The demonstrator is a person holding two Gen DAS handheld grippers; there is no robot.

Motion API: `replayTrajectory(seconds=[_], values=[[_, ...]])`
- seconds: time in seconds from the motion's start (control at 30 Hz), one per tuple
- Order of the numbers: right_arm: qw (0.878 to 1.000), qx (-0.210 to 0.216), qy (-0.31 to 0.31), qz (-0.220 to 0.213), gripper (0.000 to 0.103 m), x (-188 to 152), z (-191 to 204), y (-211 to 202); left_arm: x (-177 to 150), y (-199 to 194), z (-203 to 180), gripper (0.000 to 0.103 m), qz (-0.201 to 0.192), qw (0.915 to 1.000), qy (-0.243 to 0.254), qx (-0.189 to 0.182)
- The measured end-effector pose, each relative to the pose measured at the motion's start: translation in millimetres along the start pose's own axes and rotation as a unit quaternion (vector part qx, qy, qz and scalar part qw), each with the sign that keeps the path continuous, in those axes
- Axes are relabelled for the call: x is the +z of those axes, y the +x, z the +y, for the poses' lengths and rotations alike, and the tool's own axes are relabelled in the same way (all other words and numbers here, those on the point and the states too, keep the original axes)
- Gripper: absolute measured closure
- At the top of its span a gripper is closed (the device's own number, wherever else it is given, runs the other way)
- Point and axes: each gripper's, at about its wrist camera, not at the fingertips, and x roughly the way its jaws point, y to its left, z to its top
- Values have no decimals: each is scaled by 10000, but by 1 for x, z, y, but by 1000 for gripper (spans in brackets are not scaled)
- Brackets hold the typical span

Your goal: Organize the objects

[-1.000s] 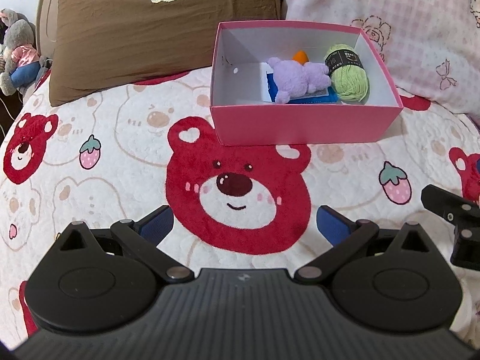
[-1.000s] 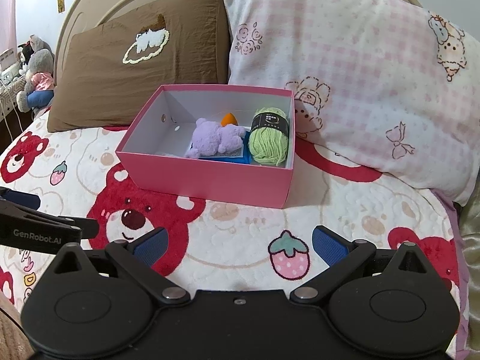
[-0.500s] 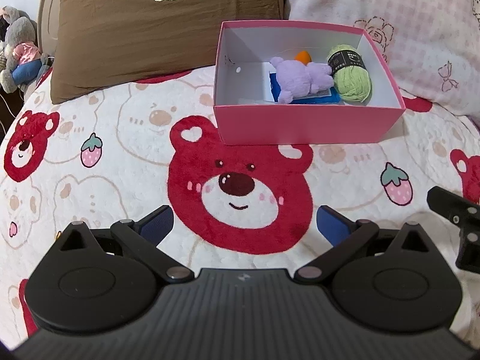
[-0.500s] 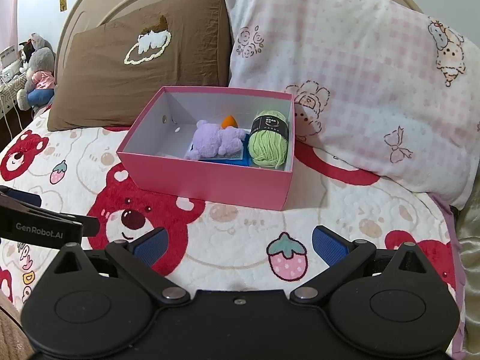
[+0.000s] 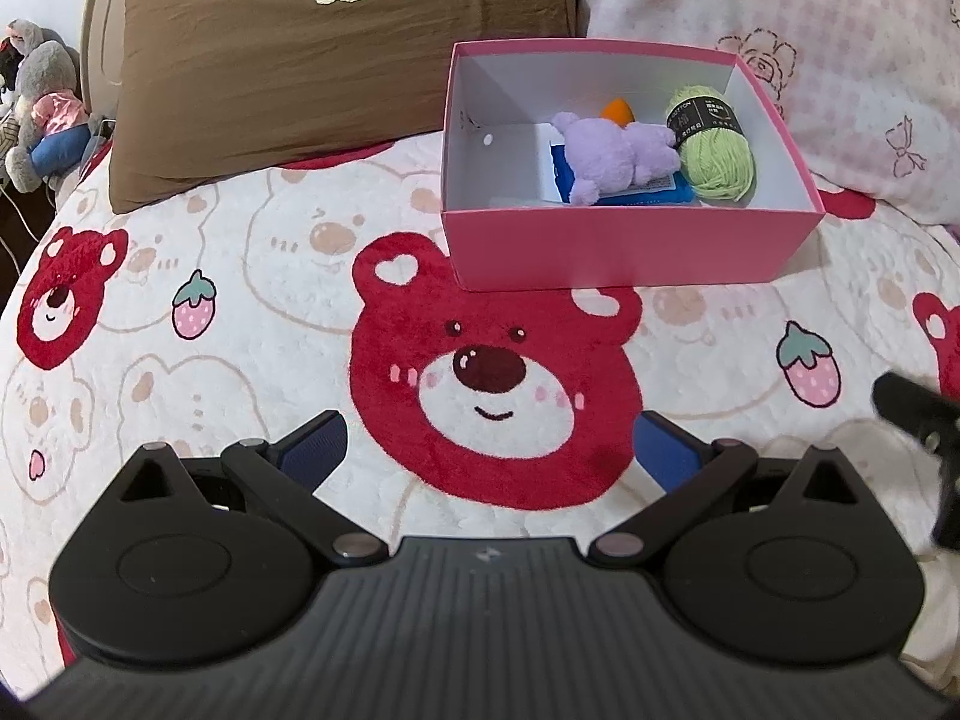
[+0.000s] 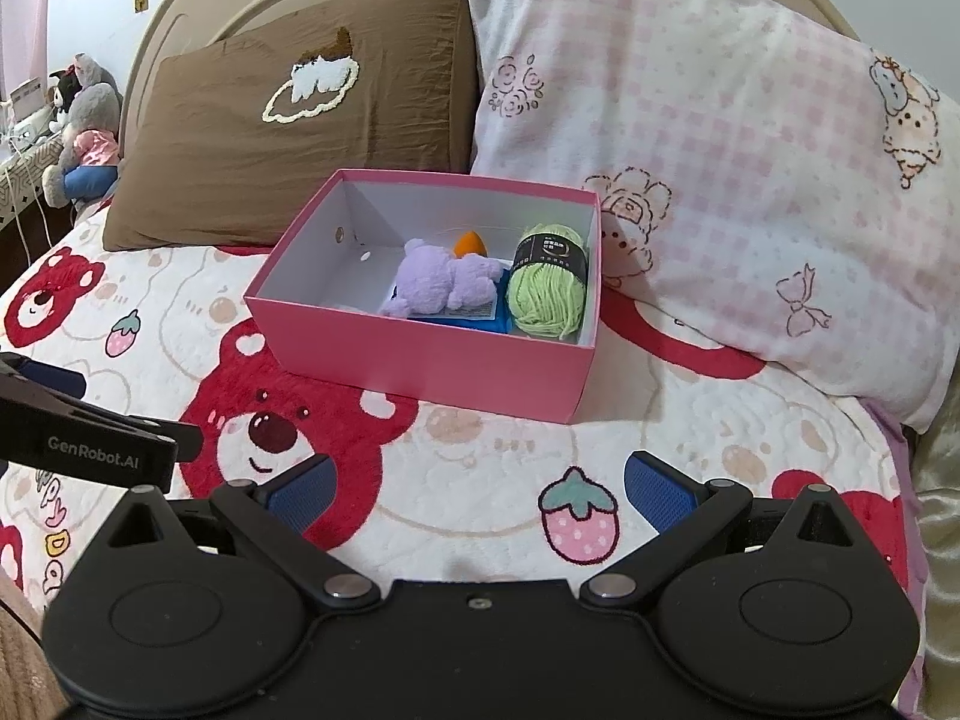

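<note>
Your left gripper and right gripper both spread wide, holding nothing, "GenRobot.AI" lettering on the left one, green yarn band text illegible, in pink box.

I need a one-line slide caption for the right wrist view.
Open right hand-held gripper faces a pink box on the bed, holding a purple plush and green yarn.

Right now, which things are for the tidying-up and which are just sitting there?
For the tidying:
pink box
purple plush toy
green yarn ball
orange thing
blue packet

Just sitting there:
brown pillow
pink checked pillow
bear blanket
grey stuffed toy
</note>
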Motion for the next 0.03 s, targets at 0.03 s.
replayTrajectory(seconds=[0.03], values=[[10000,-23,14,-65,0,0,0,-2,0,0,1,0,-2,10000,-6,-2]])
